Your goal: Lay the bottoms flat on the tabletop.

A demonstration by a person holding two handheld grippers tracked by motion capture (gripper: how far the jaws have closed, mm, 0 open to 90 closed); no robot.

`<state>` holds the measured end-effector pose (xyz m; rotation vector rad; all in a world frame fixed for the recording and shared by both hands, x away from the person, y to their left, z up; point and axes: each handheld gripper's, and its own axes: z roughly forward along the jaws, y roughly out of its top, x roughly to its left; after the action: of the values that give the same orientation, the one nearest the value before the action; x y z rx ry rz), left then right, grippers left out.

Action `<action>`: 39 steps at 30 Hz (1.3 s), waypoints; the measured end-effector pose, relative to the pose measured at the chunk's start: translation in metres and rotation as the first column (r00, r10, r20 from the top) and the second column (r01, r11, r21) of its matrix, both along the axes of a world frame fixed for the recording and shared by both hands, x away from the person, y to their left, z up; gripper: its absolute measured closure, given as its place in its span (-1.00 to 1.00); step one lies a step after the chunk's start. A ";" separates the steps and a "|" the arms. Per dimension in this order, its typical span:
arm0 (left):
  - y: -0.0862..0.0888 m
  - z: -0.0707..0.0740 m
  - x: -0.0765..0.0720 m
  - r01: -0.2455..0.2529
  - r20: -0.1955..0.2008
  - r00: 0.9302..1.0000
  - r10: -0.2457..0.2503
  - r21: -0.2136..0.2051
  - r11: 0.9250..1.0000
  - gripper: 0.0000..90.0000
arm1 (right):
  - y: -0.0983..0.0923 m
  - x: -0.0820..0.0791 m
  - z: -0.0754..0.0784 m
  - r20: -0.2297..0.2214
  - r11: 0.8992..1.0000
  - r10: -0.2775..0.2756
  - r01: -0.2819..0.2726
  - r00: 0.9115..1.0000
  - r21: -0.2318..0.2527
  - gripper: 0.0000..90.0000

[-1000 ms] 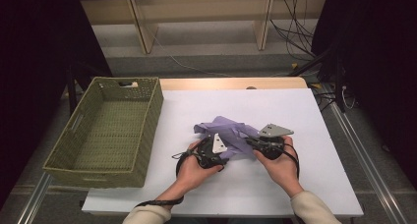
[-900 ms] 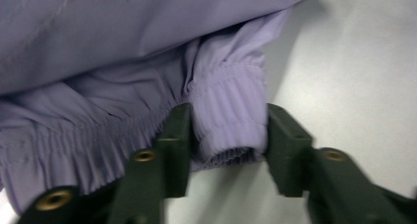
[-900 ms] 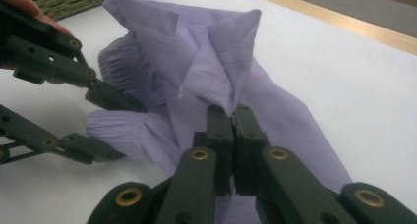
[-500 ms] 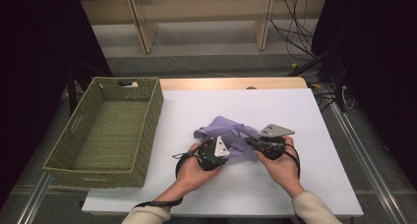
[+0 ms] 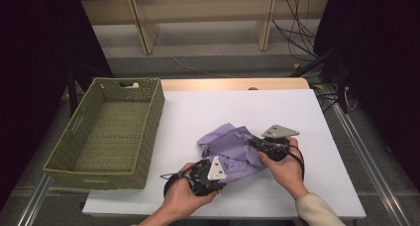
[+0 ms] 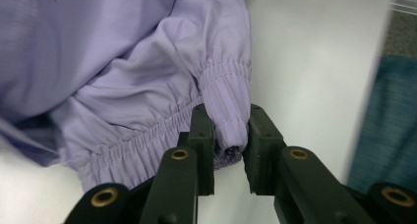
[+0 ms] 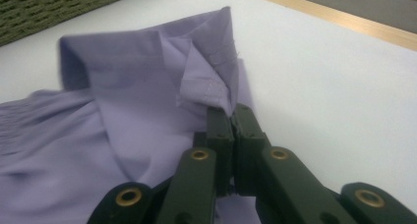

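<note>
A crumpled lilac garment (image 5: 232, 147) lies on the white table (image 5: 277, 107), right of centre. My left gripper (image 5: 221, 179) is at its near edge. In the left gripper view its jaws have just been closing, and the left gripper (image 6: 231, 133) now pinches an elastic cuff (image 6: 227, 94) of the garment (image 6: 98, 62) between its pads. My right gripper (image 5: 253, 141) is at the garment's right side. In the right gripper view, the right gripper (image 7: 232, 118) is shut on a folded, stitched edge of the garment (image 7: 142, 106).
A green woven basket (image 5: 154, 118) stands empty at the table's left. A wooden strip (image 5: 233, 84) borders the far edge. Bare tabletop stretches behind and to the right of the garment. Cables lie on the floor beyond the table.
My left gripper has closed on the cuff and drawn back toward the near edge, lifting a little and pulling that part of the garment out. The right gripper has stayed put.
</note>
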<state>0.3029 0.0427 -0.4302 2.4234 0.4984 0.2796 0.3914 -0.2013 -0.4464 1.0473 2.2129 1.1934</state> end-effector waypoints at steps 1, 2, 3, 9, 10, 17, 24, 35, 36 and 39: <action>0.001 0.003 -0.004 0.005 -0.006 1.000 -0.005 -0.006 1.000 0.68 | 0.000 0.000 0.000 -0.004 1.000 -0.007 0.007 1.000 -0.006 0.96; 0.001 0.005 -0.008 0.011 -0.010 1.000 -0.011 -0.009 1.000 0.68 | -0.001 0.001 -0.001 -0.009 1.000 -0.012 0.011 1.000 -0.010 0.96; 0.001 0.007 -0.011 0.016 -0.011 1.000 -0.017 -0.010 1.000 0.68 | -0.001 0.002 -0.002 -0.015 1.000 -0.017 0.017 1.000 -0.018 0.95; -0.001 0.016 -0.011 0.023 -0.005 1.000 -0.023 -0.016 1.000 0.68 | -0.004 0.008 -0.016 -0.093 0.993 -0.020 0.009 0.996 -0.114 0.75; -0.001 0.017 -0.009 0.019 -0.004 1.000 -0.020 -0.020 1.000 0.68 | -0.005 0.009 -0.019 -0.111 0.991 -0.018 0.003 0.994 -0.137 0.66; 0.003 0.023 0.000 0.007 0.012 1.000 -0.007 -0.027 1.000 0.67 | -0.014 -0.005 0.019 0.034 0.988 0.105 -0.100 0.994 -0.117 0.17; 0.006 0.027 0.011 0.001 0.028 1.000 -0.001 -0.019 1.000 0.66 | 0.000 -0.031 0.024 -0.069 0.896 0.441 -0.444 0.895 -0.026 -0.02; 0.002 0.025 0.017 0.033 0.045 0.998 -0.033 -0.003 0.999 0.65 | 0.041 -0.041 0.002 -0.077 0.802 0.576 -0.581 0.814 -0.139 -0.02; 0.002 0.025 0.016 0.034 0.052 0.998 -0.034 -0.002 0.999 0.65 | 0.042 -0.041 0.002 -0.066 0.802 0.576 -0.579 0.815 -0.146 0.15; 0.003 0.024 0.017 0.038 0.070 0.997 -0.037 -0.006 0.999 0.63 | 0.042 -0.043 0.004 -0.081 0.802 0.579 -0.585 0.811 -0.125 0.65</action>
<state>0.3200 0.0455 -0.4058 2.4040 0.4215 0.3449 0.3484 -0.1595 -0.4420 0.3191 2.7094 1.2158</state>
